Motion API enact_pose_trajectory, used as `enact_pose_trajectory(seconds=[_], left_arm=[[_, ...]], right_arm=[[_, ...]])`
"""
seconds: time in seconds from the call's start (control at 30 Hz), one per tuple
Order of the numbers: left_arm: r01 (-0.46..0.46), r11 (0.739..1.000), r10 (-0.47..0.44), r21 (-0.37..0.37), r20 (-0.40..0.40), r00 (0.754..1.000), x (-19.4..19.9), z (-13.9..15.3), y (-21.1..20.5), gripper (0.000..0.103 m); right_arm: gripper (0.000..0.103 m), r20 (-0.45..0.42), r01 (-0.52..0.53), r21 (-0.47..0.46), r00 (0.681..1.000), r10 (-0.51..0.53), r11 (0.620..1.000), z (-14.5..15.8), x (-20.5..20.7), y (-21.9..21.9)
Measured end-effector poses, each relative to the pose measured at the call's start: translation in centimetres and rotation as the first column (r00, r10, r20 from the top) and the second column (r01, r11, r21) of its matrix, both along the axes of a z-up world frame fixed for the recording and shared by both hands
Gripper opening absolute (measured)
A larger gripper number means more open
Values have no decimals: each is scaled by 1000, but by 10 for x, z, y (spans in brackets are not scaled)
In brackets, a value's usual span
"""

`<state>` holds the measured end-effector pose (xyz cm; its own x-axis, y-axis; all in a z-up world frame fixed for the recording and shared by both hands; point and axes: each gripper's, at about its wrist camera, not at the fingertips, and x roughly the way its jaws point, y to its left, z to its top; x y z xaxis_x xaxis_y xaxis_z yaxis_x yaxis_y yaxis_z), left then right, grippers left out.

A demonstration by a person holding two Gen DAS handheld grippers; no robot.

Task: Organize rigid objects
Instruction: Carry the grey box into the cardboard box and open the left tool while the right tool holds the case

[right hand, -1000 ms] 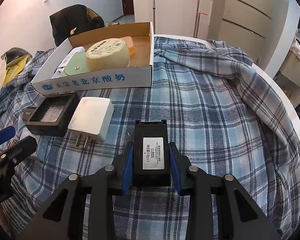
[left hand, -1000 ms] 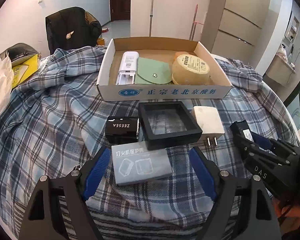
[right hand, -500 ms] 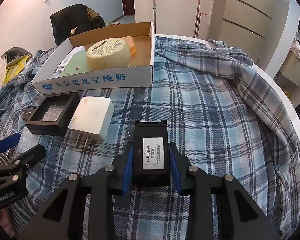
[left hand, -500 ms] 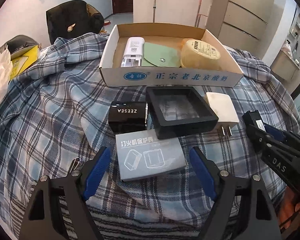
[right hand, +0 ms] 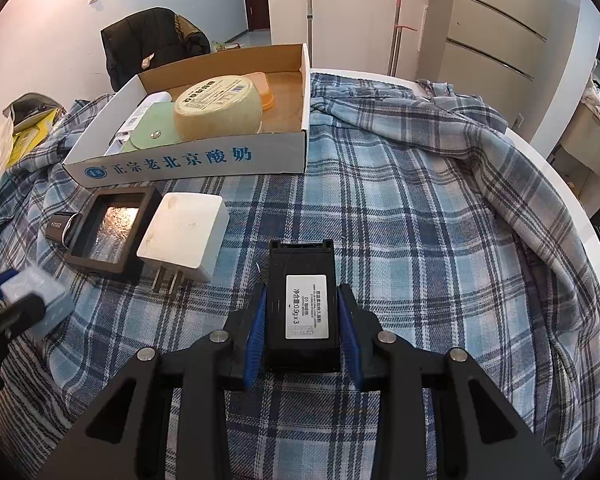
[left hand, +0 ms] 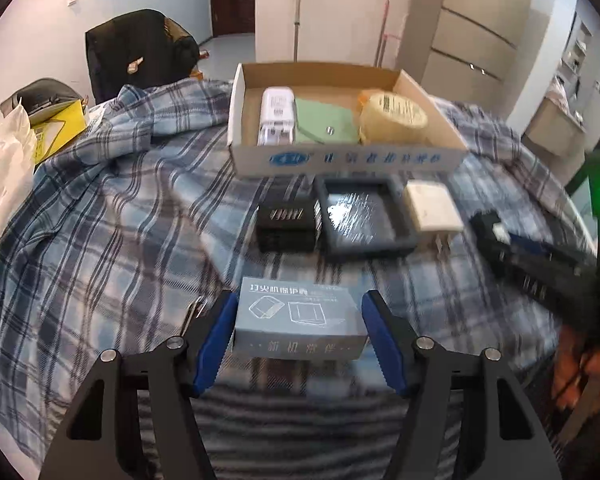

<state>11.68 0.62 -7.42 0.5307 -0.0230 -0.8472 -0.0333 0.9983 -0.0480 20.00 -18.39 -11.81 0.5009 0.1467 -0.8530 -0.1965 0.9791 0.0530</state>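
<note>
We're mid-pickup: our left gripper (left hand: 298, 334) is closing around the grey box (left hand: 298, 322) on the plaid cloth (left hand: 112, 232), our right gripper (right hand: 300, 330) pinches the black box (right hand: 302, 306), and next both need carrying into the cardboard tray (left hand: 340, 156).

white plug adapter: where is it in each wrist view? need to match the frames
Left wrist: white plug adapter right of centre, beside the black frame's right edge.
Right wrist: adapter left of centre, prongs toward the camera.
Shared landmark: cardboard box with blue lettering, just behind it.
</note>
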Motion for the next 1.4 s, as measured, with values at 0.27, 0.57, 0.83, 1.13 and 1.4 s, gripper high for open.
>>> enact_pose_trajectory(seconds=[0.27, 0.57, 0.83, 1.13, 1.4], left_arm=[[20, 998, -17, 61, -52, 998, -4, -16, 3, 67], [0, 1000, 1, 19, -66, 998, 4, -26, 9, 66], [-17, 997, 23, -71, 77, 997, -19, 6, 26, 66], [-49, 996, 59, -68, 154, 986, -29, 44, 42, 66], [-25, 998, 40, -60, 264, 964, -10, 73, 51, 66]], right_arm=[[33, 0, 0, 0, 1000, 0, 1000, 0, 0, 0], [33, 0, 0, 0, 1000, 0, 1000, 0, 0, 0], [33, 0, 0, -1, 1000, 0, 1000, 0, 0, -1], [33, 36, -10, -28, 999, 11, 1000, 12, -4, 4], [33, 48, -21, -20, 999, 22, 1000, 34, -7, 0]])
